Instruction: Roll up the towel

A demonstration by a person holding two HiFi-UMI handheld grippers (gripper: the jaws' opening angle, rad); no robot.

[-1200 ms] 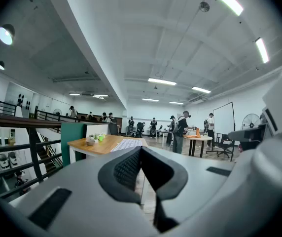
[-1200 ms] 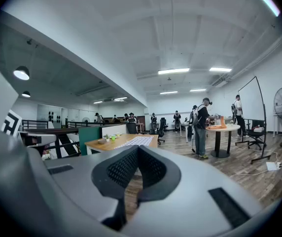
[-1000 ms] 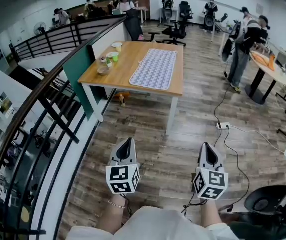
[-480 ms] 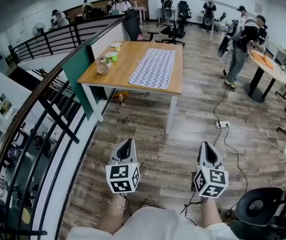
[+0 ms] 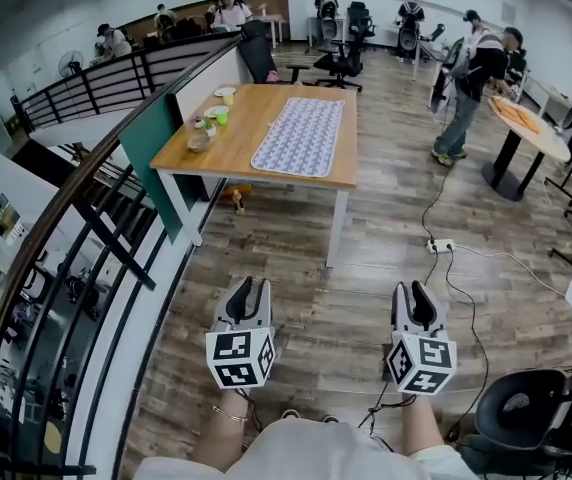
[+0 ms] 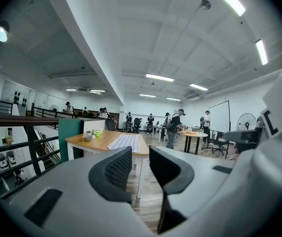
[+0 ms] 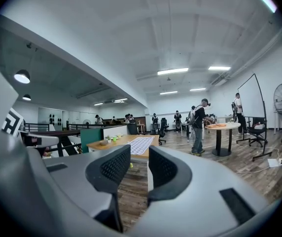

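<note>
A patterned grey-white towel (image 5: 300, 136) lies flat on a wooden table (image 5: 266, 173) far ahead of me across the wood floor. It also shows small in the left gripper view (image 6: 123, 142) and the right gripper view (image 7: 141, 144). My left gripper (image 5: 249, 290) and right gripper (image 5: 416, 294) are held side by side over the floor, pointing level toward the table and well short of it. Both pairs of jaws are opening, with a narrow gap and nothing between them (image 6: 140, 162) (image 7: 139, 162).
Bowls and cups (image 5: 208, 128) stand at the table's left end. A dark railing (image 5: 86, 218) and a green partition (image 5: 156, 138) run along the left. A power strip (image 5: 439, 245) with cables lies on the floor. A person (image 5: 466, 83) stands at a round table (image 5: 526, 133). An office chair base (image 5: 521, 413) is at the lower right.
Both grippers' jaws have parted from shut to a small gap. The grippers stay in place; the view has shifted slightly toward the table.
</note>
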